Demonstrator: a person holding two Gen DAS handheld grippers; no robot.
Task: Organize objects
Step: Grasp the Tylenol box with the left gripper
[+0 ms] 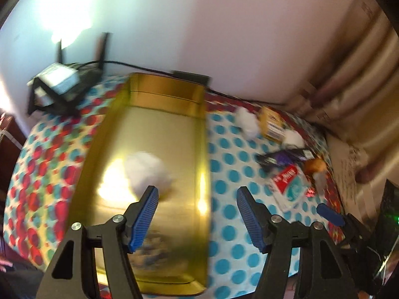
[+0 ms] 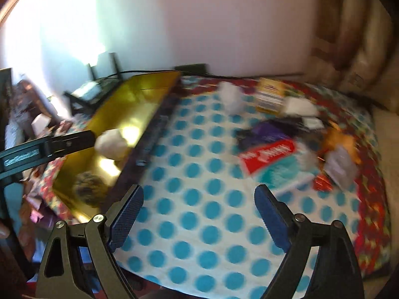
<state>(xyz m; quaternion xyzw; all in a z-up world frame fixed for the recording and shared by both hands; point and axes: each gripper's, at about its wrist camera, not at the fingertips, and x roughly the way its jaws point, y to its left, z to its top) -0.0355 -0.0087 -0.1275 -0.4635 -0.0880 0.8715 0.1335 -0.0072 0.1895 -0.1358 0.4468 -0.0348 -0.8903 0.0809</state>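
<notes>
**Left wrist view: soft white puff lying in the gold tin, more clutter waiting at the far corner**

Left wrist view is showing the left claw [image 1: 197,199] standing with its blue ribbed pads apart and nothing between them, hovering over the near half of the shiny gold rectangular metal tin [image 1: 159,134]. A fluffy white cotton-like ball [image 1: 148,172] is lying on the tin's floor, just beyond the left pad. It is looking very light, soft and squashy, so a gentle pinch across its middle should be enough; it has no clear long axis.

The tin is sitting on the desk covered by a blue-dotted and red-patterned cloth [image 1: 232,224], its long axis running away from the camera toward the wall. It is looking stiff and slippery, best taken by a rim.

In the right wrist view the right claw [image 2: 199,206] is gaping wide and empty above bare cloth. Beyond it, a red and teal flat paper packet [image 2: 269,164] is lying flat, tilted diagonally, near a purple wrapper [image 2: 264,134], a yellow small box [image 2: 270,94] and two more white puffs [image 2: 230,97]. The packet is looking thin and floppy, so an edge grip seems wisest. Blur is hiding finer detail.
</notes>
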